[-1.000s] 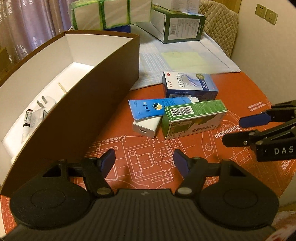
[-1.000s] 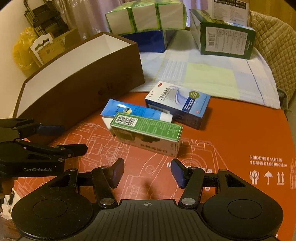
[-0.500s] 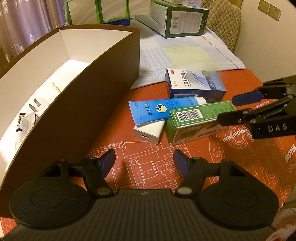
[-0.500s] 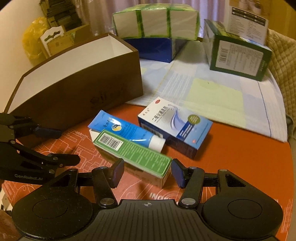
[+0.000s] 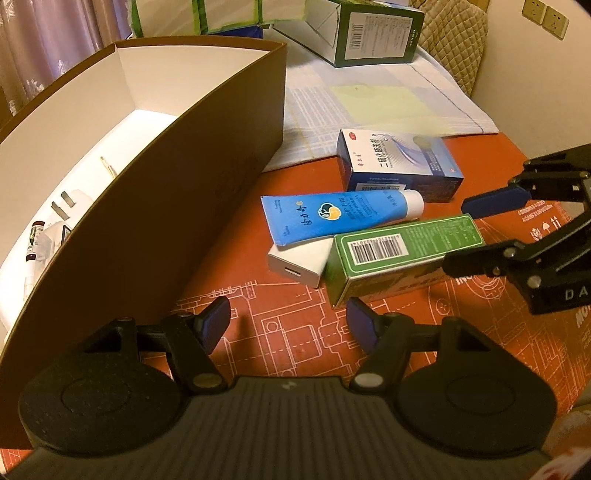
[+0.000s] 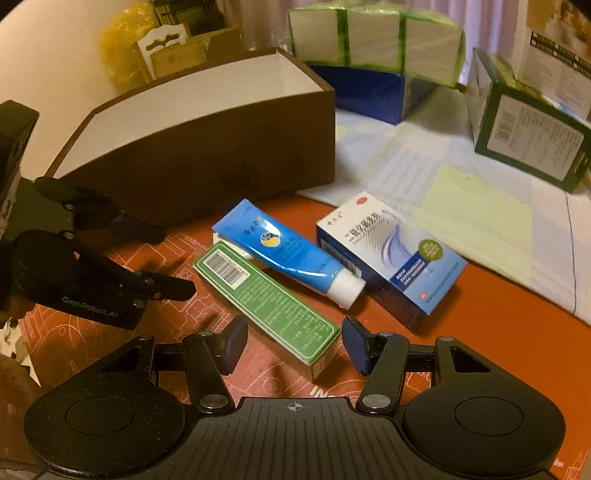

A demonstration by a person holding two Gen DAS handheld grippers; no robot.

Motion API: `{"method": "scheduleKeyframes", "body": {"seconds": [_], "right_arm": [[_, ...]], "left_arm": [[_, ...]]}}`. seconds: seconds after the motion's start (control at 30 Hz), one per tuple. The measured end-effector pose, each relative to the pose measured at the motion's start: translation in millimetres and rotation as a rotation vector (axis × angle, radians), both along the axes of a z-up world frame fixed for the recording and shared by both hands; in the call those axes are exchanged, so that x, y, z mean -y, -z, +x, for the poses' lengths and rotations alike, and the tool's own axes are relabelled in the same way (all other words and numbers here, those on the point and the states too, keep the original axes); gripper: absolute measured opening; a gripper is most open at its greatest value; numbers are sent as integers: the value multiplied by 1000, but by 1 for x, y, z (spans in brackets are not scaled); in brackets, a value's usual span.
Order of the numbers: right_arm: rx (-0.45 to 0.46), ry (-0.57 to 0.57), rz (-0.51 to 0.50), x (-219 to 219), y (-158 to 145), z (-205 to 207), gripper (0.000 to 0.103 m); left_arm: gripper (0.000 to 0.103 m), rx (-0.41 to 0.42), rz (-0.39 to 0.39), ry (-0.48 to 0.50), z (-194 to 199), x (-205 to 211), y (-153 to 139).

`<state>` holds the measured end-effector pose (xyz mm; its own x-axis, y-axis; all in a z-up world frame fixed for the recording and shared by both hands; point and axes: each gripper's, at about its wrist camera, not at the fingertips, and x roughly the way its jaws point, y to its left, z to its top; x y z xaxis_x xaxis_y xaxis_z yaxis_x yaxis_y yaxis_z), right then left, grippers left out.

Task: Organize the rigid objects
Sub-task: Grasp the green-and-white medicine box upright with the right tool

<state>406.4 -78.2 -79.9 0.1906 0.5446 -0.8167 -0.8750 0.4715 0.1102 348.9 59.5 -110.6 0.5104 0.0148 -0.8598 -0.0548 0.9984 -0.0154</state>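
Note:
A long green carton (image 6: pixel 269 302) (image 5: pixel 402 254) lies on the orange mat beside a blue tube (image 6: pixel 291 254) (image 5: pixel 340 216), a white power bank (image 5: pixel 299 260) and a blue-and-white medicine box (image 6: pixel 391 254) (image 5: pixel 399 166). My right gripper (image 6: pixel 293 345) is open, its fingers either side of the carton's near end, apart from it. My left gripper (image 5: pixel 288 325) is open and empty, just short of the carton and power bank. A brown box with white lining (image 5: pixel 155 206) (image 6: pixel 207 147) holds a plug and small items.
A checked cloth (image 5: pixel 369 99) covers the table's far half. A dark green carton (image 5: pixel 373 33) (image 6: pixel 528 144), green-banded white packs (image 6: pixel 373 40) and a blue box (image 6: pixel 362 92) stand at the back. A yellow bag (image 6: pixel 122 48) lies far left.
My right gripper has advanced until its open fingers straddle the green carton's end. My left gripper has moved forward toward the items.

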Motion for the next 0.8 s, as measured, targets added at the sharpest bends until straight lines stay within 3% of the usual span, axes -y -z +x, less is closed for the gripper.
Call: {"method": "scheduleKeyframes", "body": {"seconds": [0.13, 0.47, 0.53, 0.73, 0.8], "right_arm": [[13, 6, 0, -5, 3, 4, 55], [60, -126, -68, -14, 20, -13, 57], [43, -117, -60, -12, 21, -16, 45], [14, -108, -32, 0, 20, -31, 28], [10, -91, -33, 6, 19, -36, 27]], "left_arm": [[66, -1, 0, -1, -1, -1, 1], [66, -6, -6, -9, -6, -4, 3], [66, -8, -6, -8, -8, -4, 3], [66, -16, -7, 8, -13, -1, 6], [66, -18, -6, 18, -13, 1, 8]]}}
